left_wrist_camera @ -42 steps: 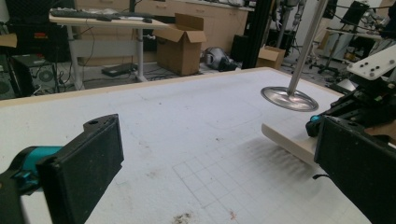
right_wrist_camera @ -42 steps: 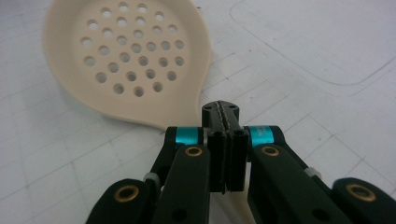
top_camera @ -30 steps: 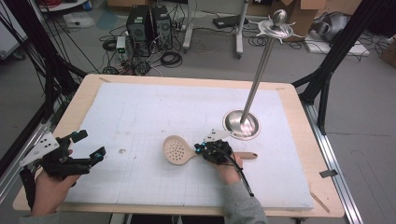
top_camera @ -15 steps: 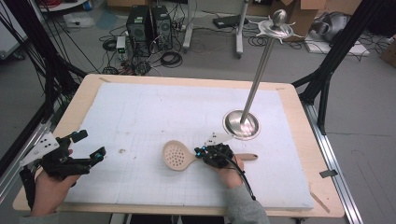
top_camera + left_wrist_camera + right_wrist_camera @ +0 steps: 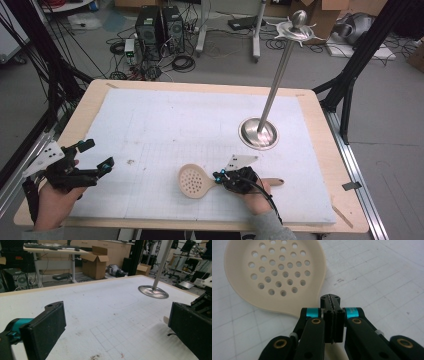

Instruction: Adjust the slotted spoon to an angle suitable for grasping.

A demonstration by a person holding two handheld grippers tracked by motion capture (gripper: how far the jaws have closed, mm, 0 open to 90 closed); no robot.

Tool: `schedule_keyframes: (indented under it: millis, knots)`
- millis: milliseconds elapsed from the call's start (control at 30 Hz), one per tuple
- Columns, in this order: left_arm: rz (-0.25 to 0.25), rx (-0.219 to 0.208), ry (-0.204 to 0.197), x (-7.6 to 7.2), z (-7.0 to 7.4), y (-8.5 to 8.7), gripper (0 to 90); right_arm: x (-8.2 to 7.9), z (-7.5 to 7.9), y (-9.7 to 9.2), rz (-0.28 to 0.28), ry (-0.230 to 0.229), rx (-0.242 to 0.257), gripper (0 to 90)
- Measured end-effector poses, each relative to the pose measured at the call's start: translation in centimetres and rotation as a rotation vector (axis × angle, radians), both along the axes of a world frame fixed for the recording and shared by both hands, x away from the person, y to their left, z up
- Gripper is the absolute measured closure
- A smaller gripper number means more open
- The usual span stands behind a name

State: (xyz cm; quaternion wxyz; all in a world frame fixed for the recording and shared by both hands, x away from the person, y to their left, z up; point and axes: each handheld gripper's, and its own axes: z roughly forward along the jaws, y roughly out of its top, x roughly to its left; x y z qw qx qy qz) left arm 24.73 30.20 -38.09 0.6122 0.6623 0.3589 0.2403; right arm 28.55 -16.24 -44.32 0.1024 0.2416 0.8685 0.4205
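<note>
One slotted spoon [image 5: 192, 180] on table [image 5: 200, 125]

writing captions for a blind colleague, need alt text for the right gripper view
The right tool, its two black jaws pressed together, is shut over the neck of a cream plastic slotted spoon. The spoon's round perforated bowl lies flat just ahead of the jaws on a white gridded table mat.

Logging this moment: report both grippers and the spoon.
Right gripper shut on the cream perforated plastic spoon at its neck, spoon flat on the white foam mat. Left gripper open, holding nothing. Metal stand apart from the spoon.
</note>
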Motion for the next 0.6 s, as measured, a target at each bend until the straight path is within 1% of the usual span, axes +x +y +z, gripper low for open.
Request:
schedule_keyframes:
  millis: [133, 200, 233, 333, 433, 533, 600]
  knots:
    - [-0.006, 0.001, -0.002, 0.1, 0.0, -0.3, 1.8, -0.2, 0.1, -0.1, 0.007, -0.013, -0.005, 90.0]
    - [-0.011, 0.003, -0.005, 0.2, 0.0, -0.4, 1.8, -0.4, 0.5, -0.6, -0.014, -0.03, 0.026, 90.0]
    - [-0.013, 0.003, -0.004, 0.2, 0.0, -0.5, 1.8, -0.5, 0.8, -0.9, -0.028, -0.033, 0.041, 90.0]
    - [-0.015, -0.001, -0.009, 0.4, 0.0, -0.6, 1.8, -1.0, 1.5, -2.4, -0.056, -0.042, 0.059, 90.0]
    - [-0.021, -0.002, -0.016, 0.6, 0.1, -0.8, 1.8, -1.6, 1.4, -4.1, -0.077, -0.045, 0.05, 90.0]
    - [-0.028, -0.005, -0.024, 0.7, 0.4, -1.0, 1.8, -2.1, 1.1, -5.7, -0.116, -0.028, 0.057, 90.0]
    - [-0.031, -0.005, -0.027, 0.8, 0.5, -1.2, 1.8, -2.5, 0.9, -6.6, -0.131, -0.023, 0.057, 90.0]
